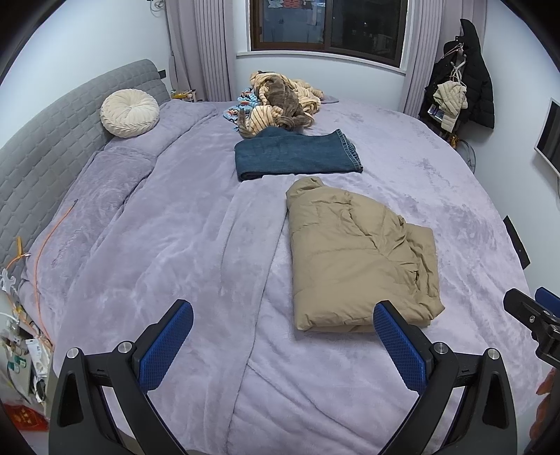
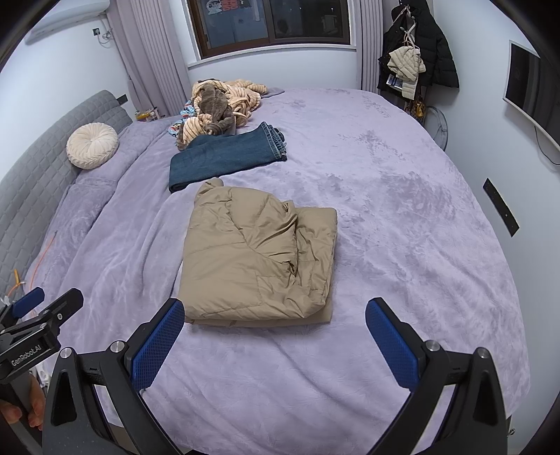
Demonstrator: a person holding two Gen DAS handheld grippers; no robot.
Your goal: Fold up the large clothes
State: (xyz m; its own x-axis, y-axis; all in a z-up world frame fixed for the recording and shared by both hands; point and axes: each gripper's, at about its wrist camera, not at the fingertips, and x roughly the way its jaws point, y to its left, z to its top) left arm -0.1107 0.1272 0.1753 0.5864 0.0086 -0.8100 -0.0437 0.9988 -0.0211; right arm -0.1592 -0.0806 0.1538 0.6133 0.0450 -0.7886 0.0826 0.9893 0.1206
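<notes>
My left gripper hangs over the near part of the bed, its blue fingers spread wide and holding nothing. My right gripper hangs there too, fingers equally spread and empty.

The folded tan puffer jacket lies flat on the lilac fleece blanket, its near edge just beyond my fingertips. From the left wrist it sits right of centre, with my right finger tip overlapping its near edge in the picture; from the right wrist the jacket sits between my two fingers, slightly left. Just past it lie folded jeans, and farther back a heap of striped and brown plush clothes.

Only the left view shows the clutter by the bedside at lower left and an orange cord running along the bed's edge. Only the right view shows the air conditioner high on the wall and the hand at the left gripper's handle. Both show the round cream cushion against the grey headboard, and the coats hanging in the corner.

To the jacket's right, the blanket spreads wide and bare out to the bed's far-right edge near the wall.
</notes>
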